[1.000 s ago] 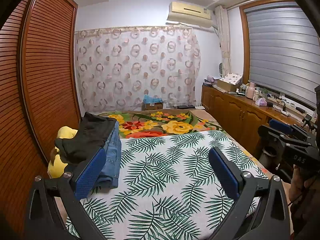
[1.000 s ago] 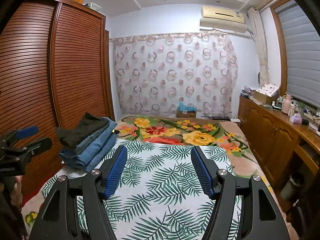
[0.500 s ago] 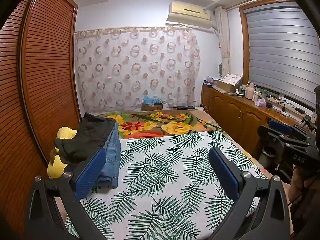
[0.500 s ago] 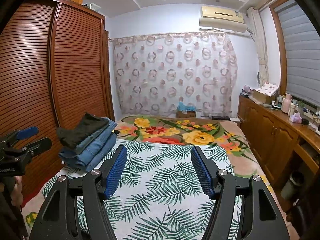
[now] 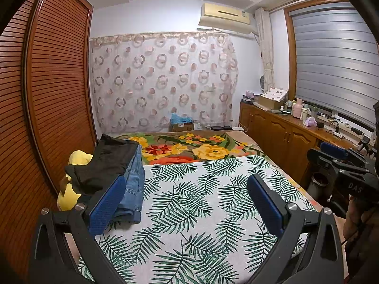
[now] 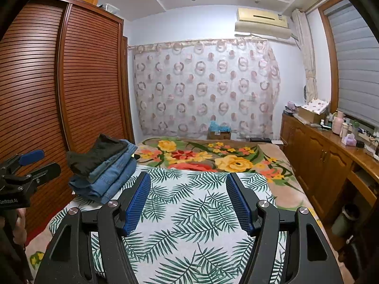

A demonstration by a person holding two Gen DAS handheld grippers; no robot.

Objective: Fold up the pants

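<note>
A bedroom seen from two hand-held claws, both hovering above a bed [image 5: 194, 213] covered with a palm-leaf sheet; the left claw [image 5: 187, 201] is released, its blue pads spread wide with only sheet between them; the right claw [image 6: 188, 201] is likewise released and holds nothing.

The pants [image 5: 113, 172] sit in a folded stack at the bed's left edge, near a slatted wardrobe [image 5: 52, 90]; a black pair lies on top of blue jeans [image 6: 106, 179], with a yellow cushion [image 5: 71, 189] just behind the pile; the left claw's left pad overlaps the stack in its own view, though whether it touches cannot be told.

No loose garment lies on the open sheet in front of the claws; by the look of it the folding in hand is finished, or a fresh pair has not yet been laid out.

The next move probably calls for fetching another pair from out of view and spreading it flat on the sheet; otherwise, for withdrawing without nudging the stack.
</note>
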